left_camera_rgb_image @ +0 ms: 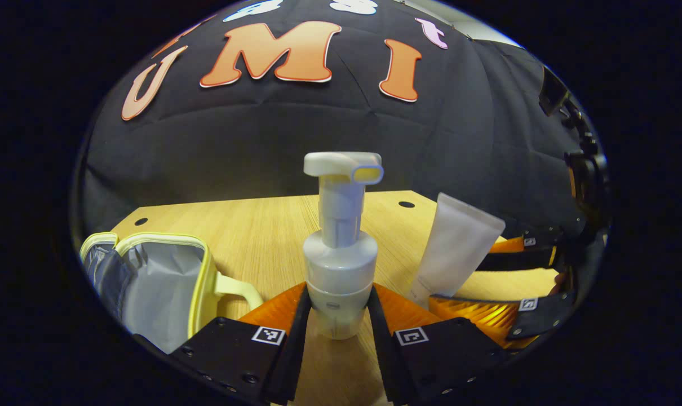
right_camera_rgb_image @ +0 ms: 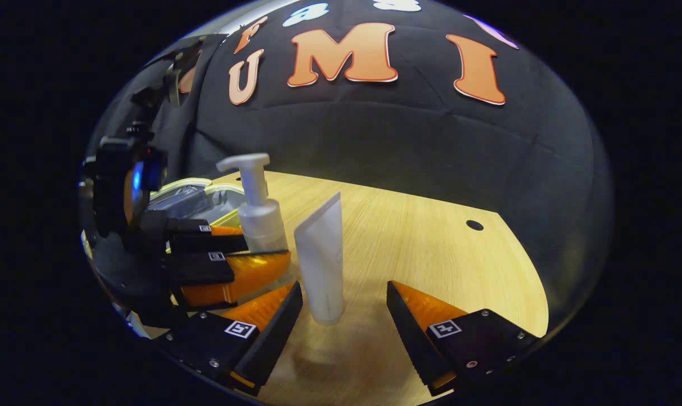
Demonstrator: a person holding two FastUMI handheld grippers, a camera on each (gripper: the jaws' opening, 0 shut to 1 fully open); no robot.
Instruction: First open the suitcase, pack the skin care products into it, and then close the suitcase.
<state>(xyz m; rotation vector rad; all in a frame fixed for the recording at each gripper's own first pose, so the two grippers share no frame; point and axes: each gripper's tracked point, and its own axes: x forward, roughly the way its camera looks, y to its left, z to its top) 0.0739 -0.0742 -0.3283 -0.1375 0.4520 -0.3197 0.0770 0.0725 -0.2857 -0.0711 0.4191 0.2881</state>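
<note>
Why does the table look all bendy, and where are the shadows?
In the left gripper view the fisheye lens curves the wooden table edge, while the pump bottle stays sharp. In the right gripper view the table edge bows too, and a soft shadow lies in front of the white tube.

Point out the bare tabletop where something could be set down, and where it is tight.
Free: the wooden table right of the white tube, out to the hole near its far edge, and the strip behind the pump bottle. Crowded: the side with the open suitcase, where the left gripper and right gripper bracket the two products.
</note>
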